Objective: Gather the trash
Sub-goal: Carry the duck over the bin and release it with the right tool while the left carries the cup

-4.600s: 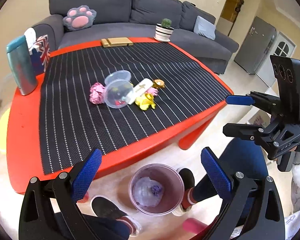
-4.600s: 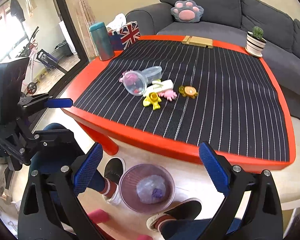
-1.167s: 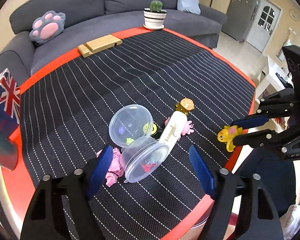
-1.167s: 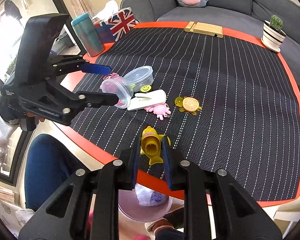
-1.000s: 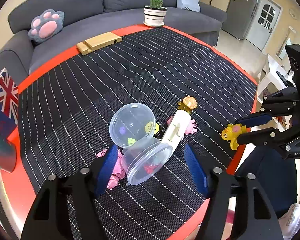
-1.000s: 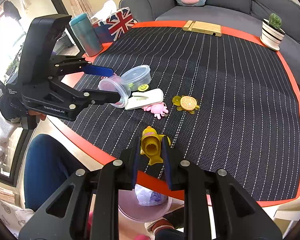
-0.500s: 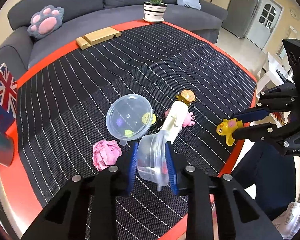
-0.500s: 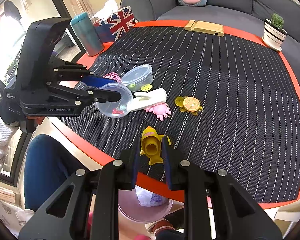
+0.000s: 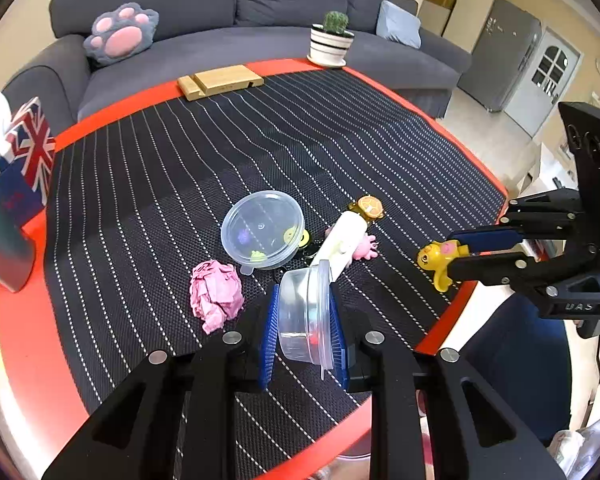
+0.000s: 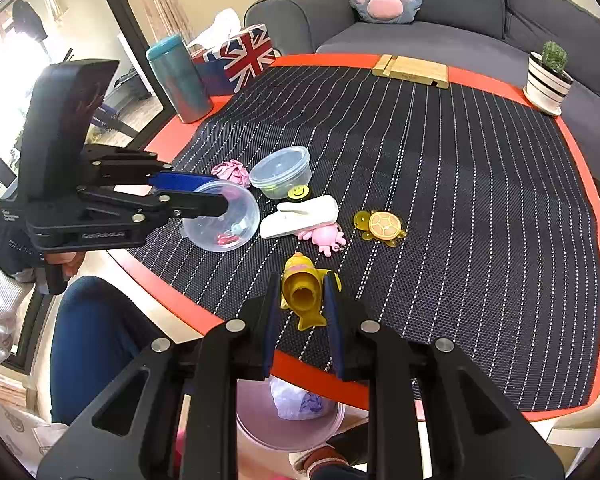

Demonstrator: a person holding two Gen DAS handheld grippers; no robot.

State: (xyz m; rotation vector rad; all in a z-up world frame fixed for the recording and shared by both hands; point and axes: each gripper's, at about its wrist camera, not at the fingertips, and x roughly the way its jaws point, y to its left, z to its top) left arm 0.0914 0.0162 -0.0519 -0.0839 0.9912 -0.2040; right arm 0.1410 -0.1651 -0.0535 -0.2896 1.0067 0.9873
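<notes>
Now the left gripper [image 9: 304,314] is clenched on a clear plastic container [image 9: 305,312], turned on its side with its blue pads pressed against base and lid; its jaws have just been closing on it. From the right wrist view, this container [image 10: 224,216] hangs over the near left part of the striped mat [image 10: 460,184]. Meanwhile the right gripper [image 10: 302,300] grasps a yellow duck toy [image 10: 302,296] above the red table edge [image 10: 300,368], with a purple bin [image 10: 288,424] on the floor at 6 o'clock of it. On the mat, a second lidded container [image 9: 262,230] sits at 12 o'clock of the held one, a crumpled pink paper [image 9: 216,294] at 9 o'clock, and a white clip [image 9: 340,242], a pink toy [image 9: 366,245] and a turtle toy [image 9: 368,206] lie toward 1 o'clock
</notes>
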